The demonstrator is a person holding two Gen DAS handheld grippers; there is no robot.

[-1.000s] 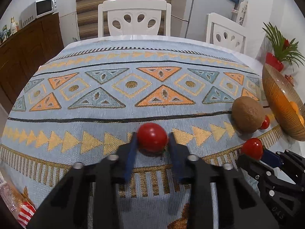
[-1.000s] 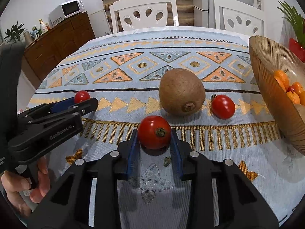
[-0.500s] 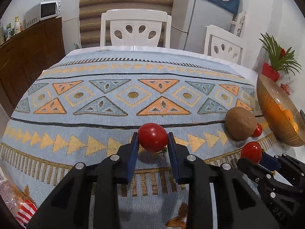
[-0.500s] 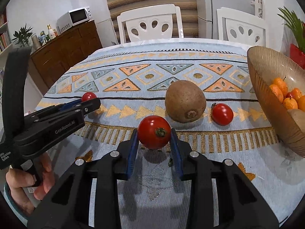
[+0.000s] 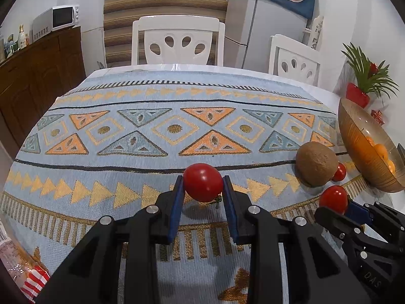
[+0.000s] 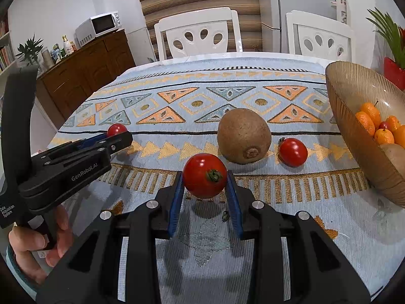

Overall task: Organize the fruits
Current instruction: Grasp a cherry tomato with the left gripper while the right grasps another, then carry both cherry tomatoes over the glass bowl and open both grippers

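Observation:
My left gripper (image 5: 202, 192) is shut on a red cherry tomato (image 5: 203, 185) and holds it above the patterned tablecloth (image 5: 157, 136). My right gripper (image 6: 205, 186) is shut on a second red tomato (image 6: 204, 175), also lifted off the cloth. Each gripper shows in the other view, the left one (image 6: 119, 136) at the left and the right one (image 5: 336, 205) at the right. A brown kiwi (image 6: 243, 135) and a third tomato (image 6: 292, 152) lie on the cloth ahead of the right gripper. An amber glass bowl (image 6: 346, 106) at the right holds kumquats (image 6: 372, 121) and another kiwi.
A small green stem bit (image 6: 224, 216) lies on the cloth under the right gripper. A snack packet (image 5: 22, 268) lies at the near left table edge. White chairs (image 5: 177, 43) stand behind the table, a wooden sideboard (image 5: 38, 76) at the left, a red potted plant (image 5: 364, 88) behind the bowl.
Both grippers have risen and drawn back a little with their tomatoes still held. The views have tilted up, showing more of the room. The kiwi and loose tomato have not moved.

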